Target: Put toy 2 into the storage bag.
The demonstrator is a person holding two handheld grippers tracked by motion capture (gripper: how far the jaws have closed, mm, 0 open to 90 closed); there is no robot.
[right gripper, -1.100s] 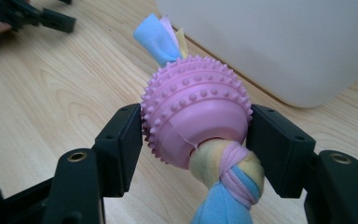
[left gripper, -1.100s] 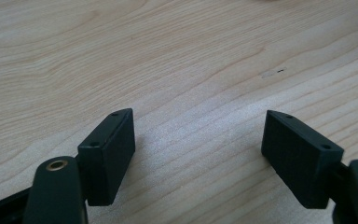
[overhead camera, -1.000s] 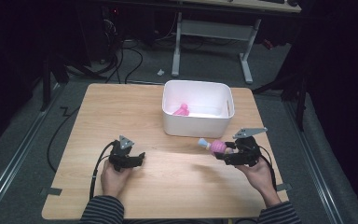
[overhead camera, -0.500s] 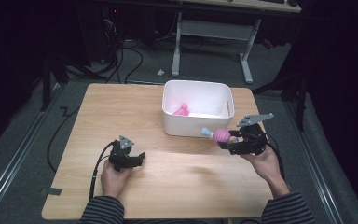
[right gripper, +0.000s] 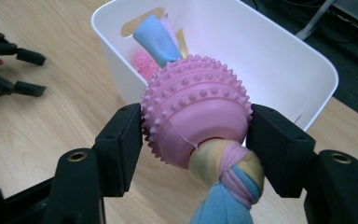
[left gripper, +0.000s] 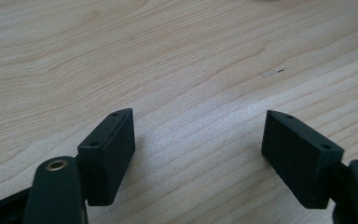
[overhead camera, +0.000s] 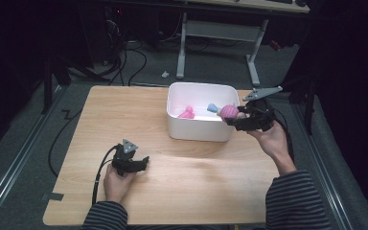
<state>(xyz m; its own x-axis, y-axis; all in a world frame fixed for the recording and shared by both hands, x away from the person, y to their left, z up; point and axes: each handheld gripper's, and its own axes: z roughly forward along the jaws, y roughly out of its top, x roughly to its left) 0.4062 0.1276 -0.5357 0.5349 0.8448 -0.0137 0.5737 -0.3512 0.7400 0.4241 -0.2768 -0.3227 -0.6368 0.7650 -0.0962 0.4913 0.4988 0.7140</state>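
My right gripper (overhead camera: 234,118) (right gripper: 196,133) is shut on a pink studded ball toy (overhead camera: 228,112) (right gripper: 196,109) with a knotted pastel cloth through it. It holds the toy in the air at the right rim of a white bin (overhead camera: 199,128) (right gripper: 289,56). Another pink toy (overhead camera: 187,113) (right gripper: 145,61) lies inside the bin. My left gripper (overhead camera: 143,162) (left gripper: 200,154) rests low over the wooden table (overhead camera: 124,120) (left gripper: 168,60) at the front left, jaws open with only bare wood between them.
A metal desk frame (overhead camera: 215,33) and cables (overhead camera: 124,62) stand on the floor beyond the table's far edge. In the right gripper view the left gripper (right gripper: 9,70) lies far off at the left.
My right gripper has risen with the ball toy and moved from the table's right part to the bin's right rim. The left hand has stayed still.
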